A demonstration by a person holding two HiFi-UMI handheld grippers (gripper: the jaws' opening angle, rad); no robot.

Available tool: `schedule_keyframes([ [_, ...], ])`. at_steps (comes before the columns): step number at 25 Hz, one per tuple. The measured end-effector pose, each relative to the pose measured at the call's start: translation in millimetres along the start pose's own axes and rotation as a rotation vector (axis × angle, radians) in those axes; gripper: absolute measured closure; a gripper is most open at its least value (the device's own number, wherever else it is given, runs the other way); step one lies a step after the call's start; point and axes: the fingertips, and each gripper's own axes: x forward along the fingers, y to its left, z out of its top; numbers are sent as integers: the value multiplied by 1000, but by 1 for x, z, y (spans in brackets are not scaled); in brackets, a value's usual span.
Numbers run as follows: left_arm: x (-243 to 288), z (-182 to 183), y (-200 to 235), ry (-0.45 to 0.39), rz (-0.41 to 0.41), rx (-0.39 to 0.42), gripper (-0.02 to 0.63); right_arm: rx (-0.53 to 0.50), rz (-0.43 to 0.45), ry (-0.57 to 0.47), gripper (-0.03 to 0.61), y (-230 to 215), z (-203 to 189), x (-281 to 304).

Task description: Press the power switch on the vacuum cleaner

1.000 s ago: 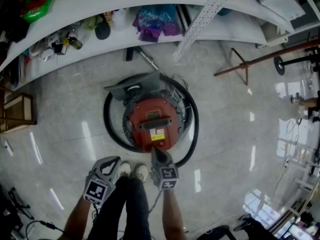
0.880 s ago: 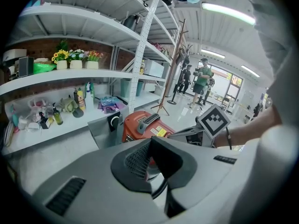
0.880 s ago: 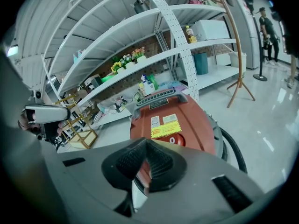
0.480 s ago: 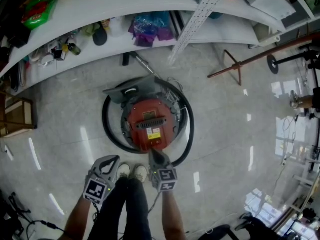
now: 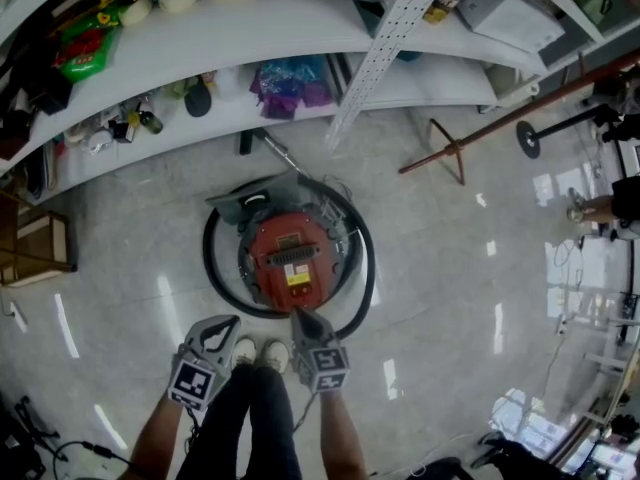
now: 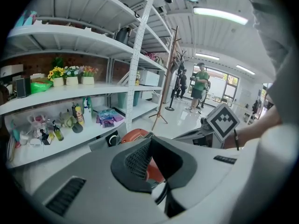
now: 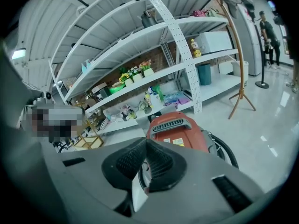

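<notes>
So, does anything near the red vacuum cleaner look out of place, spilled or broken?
Nothing stands out. The vacuum cleaner sits on the floor with its black hose looped around it. No spill or damage shows. The right tool points at its near edge; I cannot tell if they touch.

— Where does the round red plastic vacuum cleaner (image 5: 292, 258) sit?
— On the floor (image 5: 450, 268), just ahead of the right gripper (image 5: 302, 318), with its black hose (image 5: 208, 253) looped around it.
— And the left gripper (image 5: 224, 324)?
— Left of the right one. The white metal shelving (image 5: 280, 8) stands beyond the vacuum.
</notes>
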Motion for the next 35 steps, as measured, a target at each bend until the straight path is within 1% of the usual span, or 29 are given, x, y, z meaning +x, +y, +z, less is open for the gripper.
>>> schedule_keyframes([
  [6,-12,25,-12,-21,-12,14,607,-4,-2,-23,566,9,19,-23],
  [13,-28,46,-25,-37,-29,35,607,-11,-2,-55,566,25,37,-51],
  [23,-59,85,-36,-68,-39,69,607,-6,-16,-105,566,50,75,-91],
  [27,-70,103,-39,-85,-40,67,607,-24,-14,-114,566,60,90,-105],
  [30,-75,121,-43,-102,-39,46,607,-30,-17,-118,566,64,102,-115],
  [35,-84,145,-52,-121,-56,64,607,-9,-34,-137,566,67,119,-138],
])
